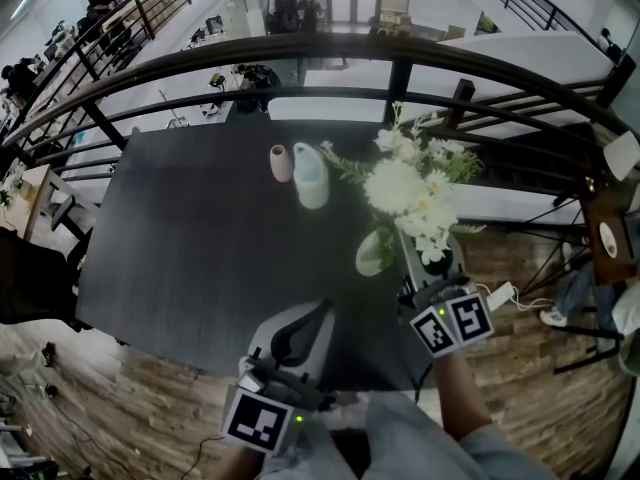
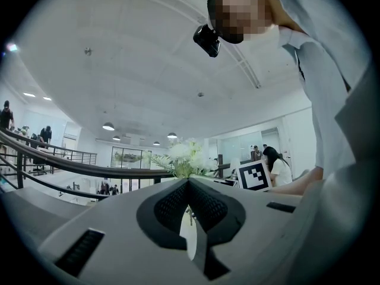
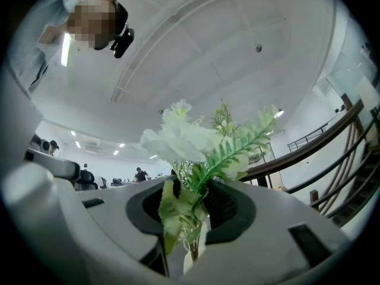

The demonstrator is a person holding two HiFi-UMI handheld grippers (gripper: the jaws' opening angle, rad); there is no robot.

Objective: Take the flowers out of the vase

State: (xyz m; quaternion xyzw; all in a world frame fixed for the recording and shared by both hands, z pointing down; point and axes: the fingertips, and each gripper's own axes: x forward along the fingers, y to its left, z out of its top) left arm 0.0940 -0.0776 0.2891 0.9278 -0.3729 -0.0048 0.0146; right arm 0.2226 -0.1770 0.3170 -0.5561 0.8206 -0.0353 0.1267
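A: Right gripper (image 3: 190, 221) jaws?
B: Pinching flowers (image 3: 193, 141) by stems, just above vase (image 1: 375, 253), 4 o'clock on table (image 1: 200, 228). Probably for lifting clear.
A: Left gripper (image 2: 189, 214)?
B: Pressed together, empty, parked at 6 o'clock, out of way.

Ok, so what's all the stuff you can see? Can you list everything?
bunch of fake flowers: one, white with green leaves, right side of the table
round green glass vase: one, green, under the flowers
tall pale vase: one, whitish blue, far side of the table
small pink vase: one, pink, just left of the pale one
flat table: one, black
curved metal railing: one, black, behind the table
left gripper: grey, shut, empty
right gripper: grey, shut on the flower stems
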